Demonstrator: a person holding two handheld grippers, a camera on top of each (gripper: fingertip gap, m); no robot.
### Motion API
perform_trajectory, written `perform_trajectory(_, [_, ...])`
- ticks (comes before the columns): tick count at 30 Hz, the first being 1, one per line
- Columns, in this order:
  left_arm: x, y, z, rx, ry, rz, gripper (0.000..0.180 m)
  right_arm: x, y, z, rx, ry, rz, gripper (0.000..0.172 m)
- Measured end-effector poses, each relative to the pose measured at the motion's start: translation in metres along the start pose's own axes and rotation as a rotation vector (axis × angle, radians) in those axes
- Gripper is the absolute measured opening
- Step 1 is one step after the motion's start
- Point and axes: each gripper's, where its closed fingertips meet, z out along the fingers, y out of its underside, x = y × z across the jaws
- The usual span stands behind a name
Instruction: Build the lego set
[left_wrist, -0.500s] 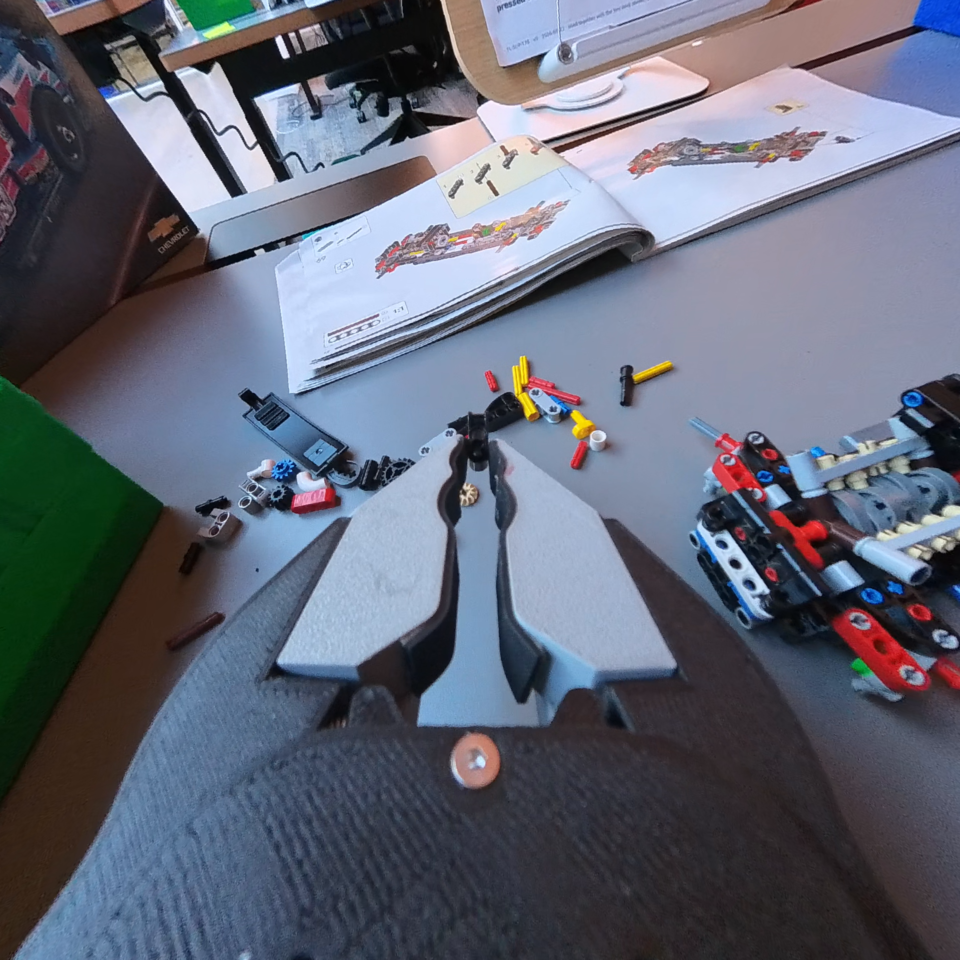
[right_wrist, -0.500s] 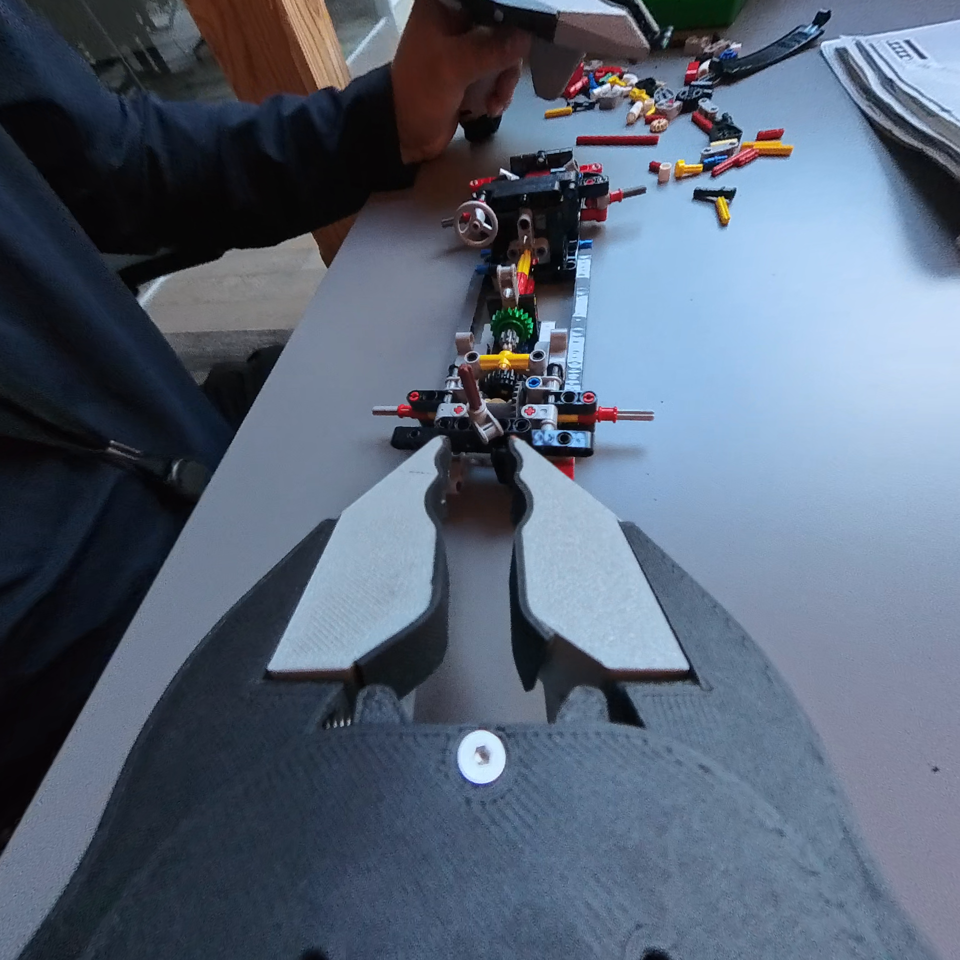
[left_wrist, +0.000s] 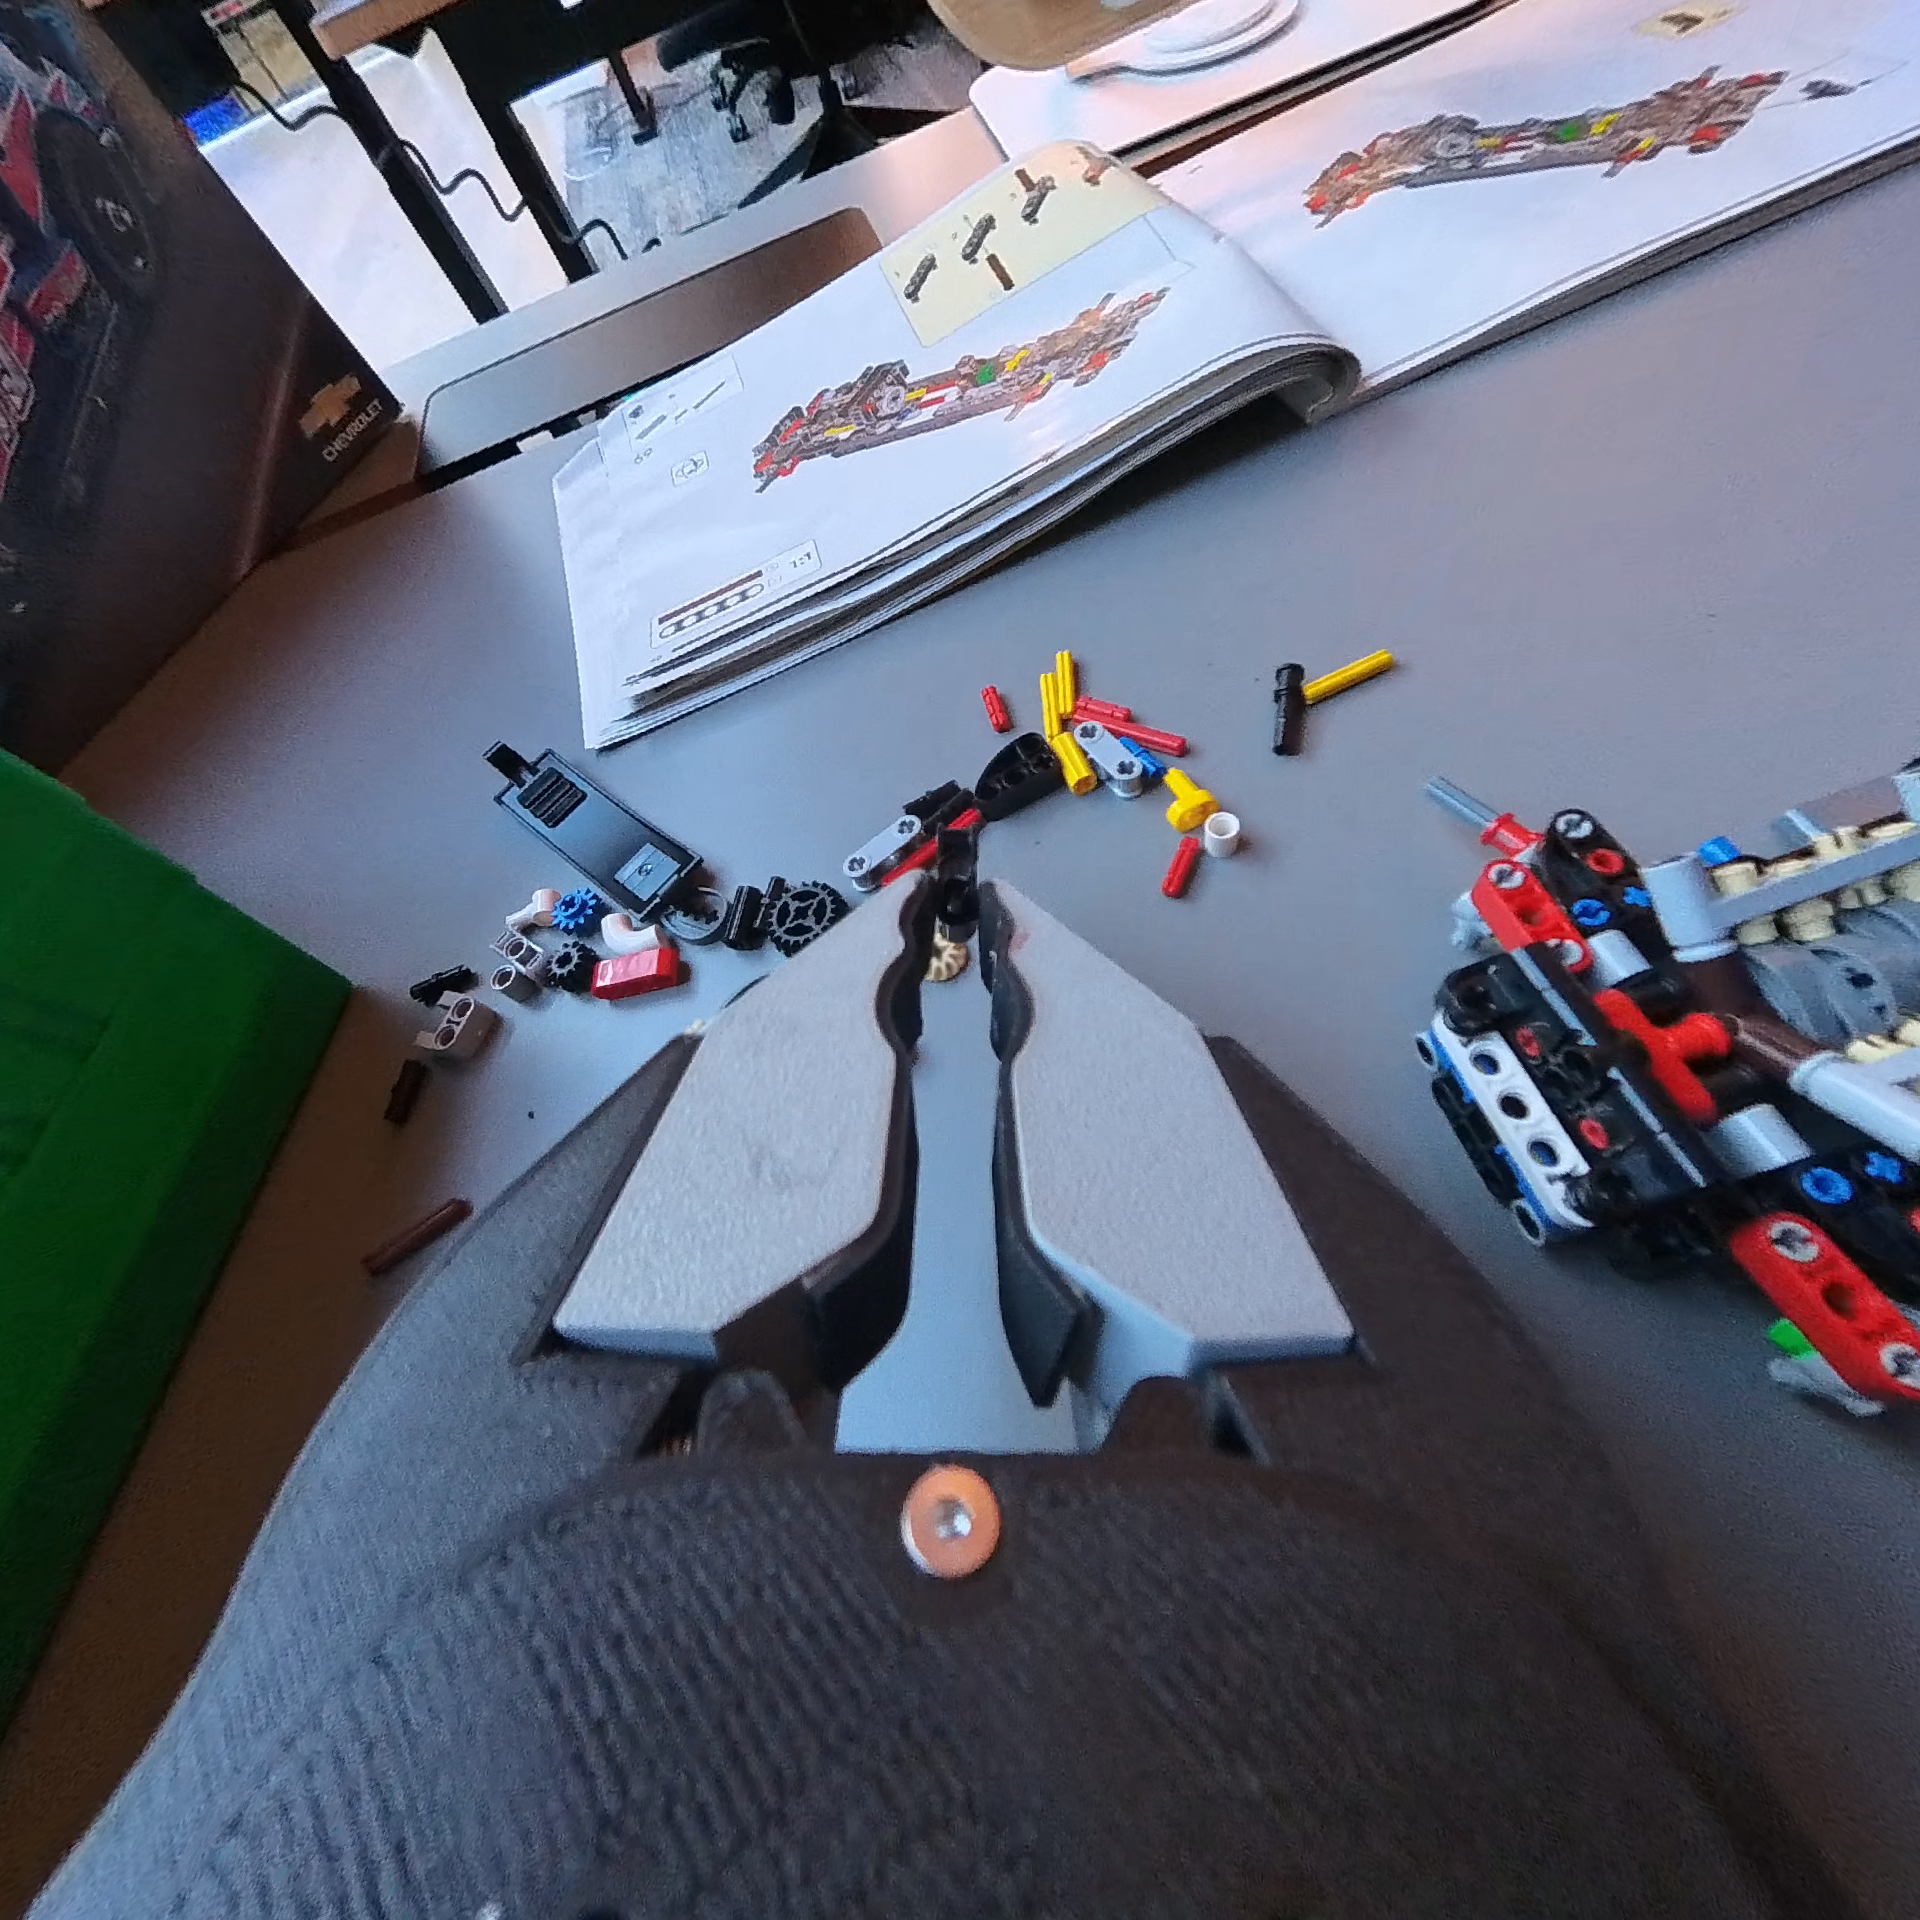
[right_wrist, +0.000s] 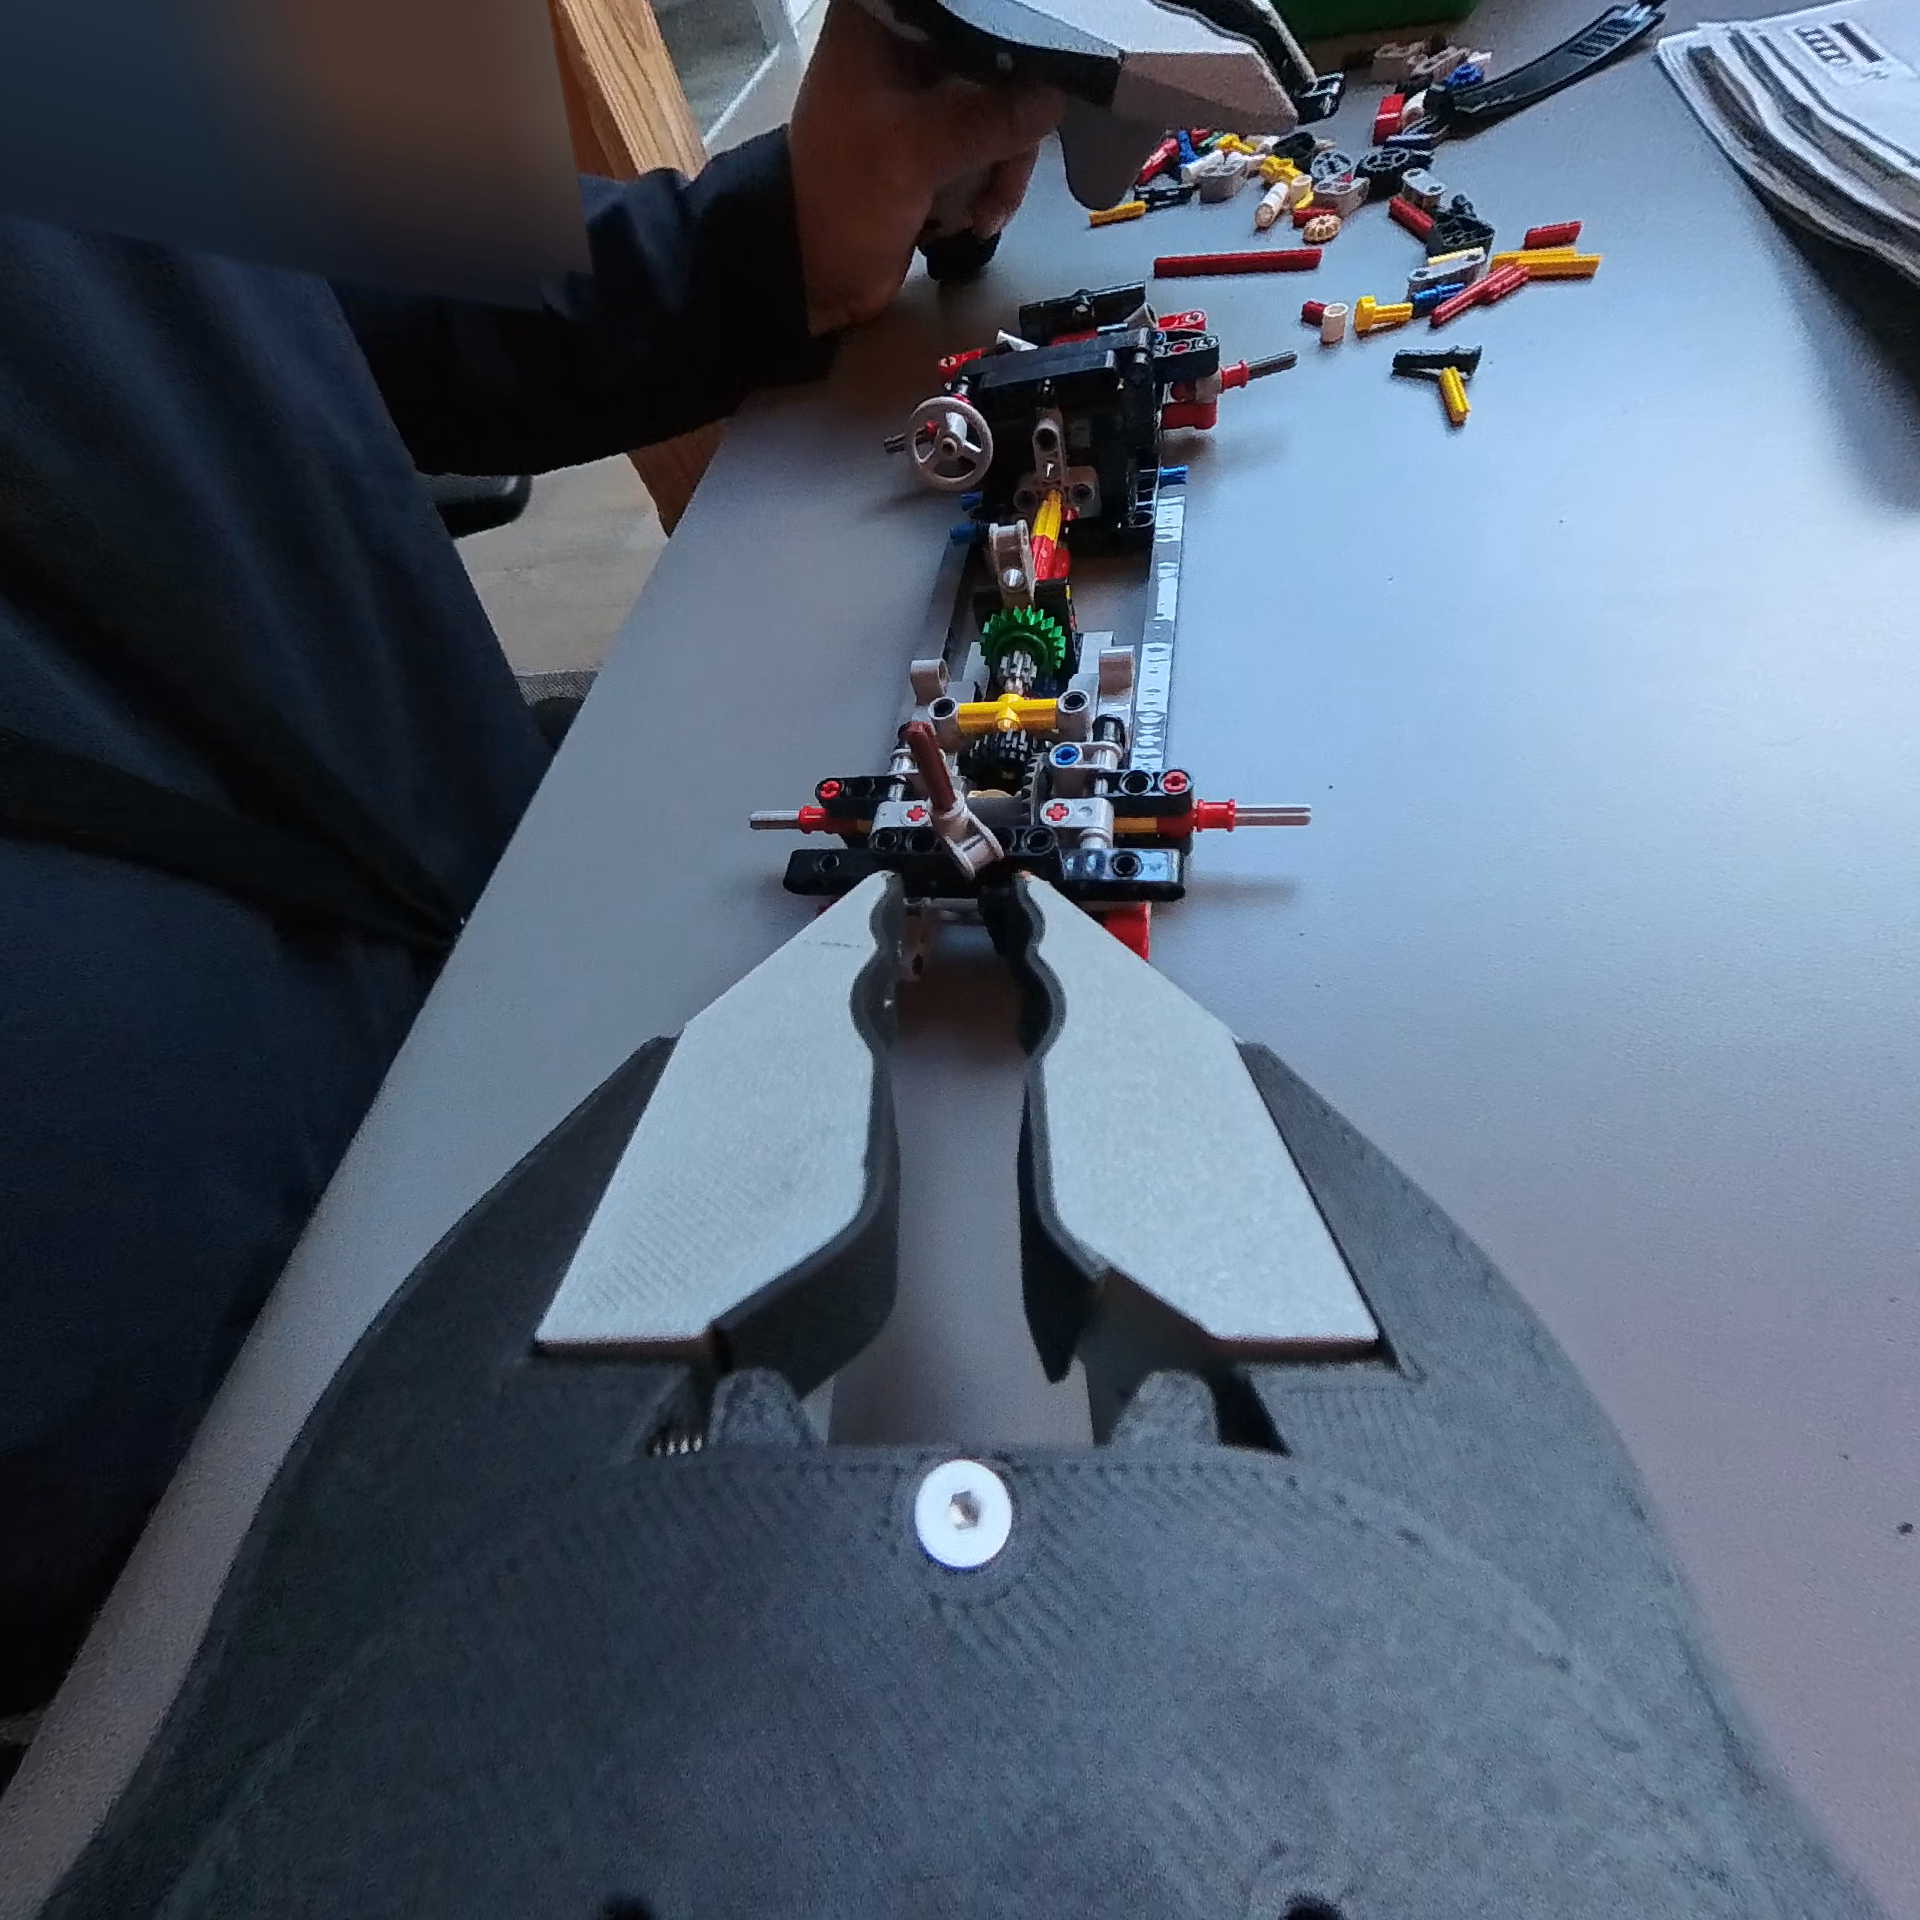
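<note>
In the left wrist view, centre frame, the left gripper (left_wrist: 951, 904) is pinching a small black connector piece (left_wrist: 954, 868) above loose pieces (left_wrist: 1101, 743) on the grey desk (left_wrist: 1558, 582). In the right wrist view, the right gripper (right_wrist: 956, 914) is clamping the near end of the toy chassis (right_wrist: 1039, 665); keeping that clamp steady seems wise.

— Where am I looking from?
— My left wrist camera sits low over the bench (left_wrist: 1558, 540), facing the open booklet (left_wrist: 935, 416). My right one looks along the brick chassis (right_wrist: 1039, 644); both share the loose pieces (left_wrist: 1101, 727).
</note>
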Motion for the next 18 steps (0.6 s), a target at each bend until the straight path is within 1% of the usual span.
perform_trajectory(7, [-0.003, -0.002, -0.002, 0.018, 0.0, -0.026, 0.005, -0.001, 0.002, -0.004, 0.01, 0.023, 0.003, 0.018])
perform_trajectory(14, [-0.003, -0.004, -0.004, 0.035, -0.011, -0.018, 0.006, -0.001, 0.013, 0.005, -0.083, 0.07, -0.047, 0.022])
perform_trajectory(18, [-0.008, -0.003, -0.003, 0.036, -0.019, -0.045, 0.006, -0.001, 0.013, 0.005, -0.087, 0.065, -0.046, 0.023])
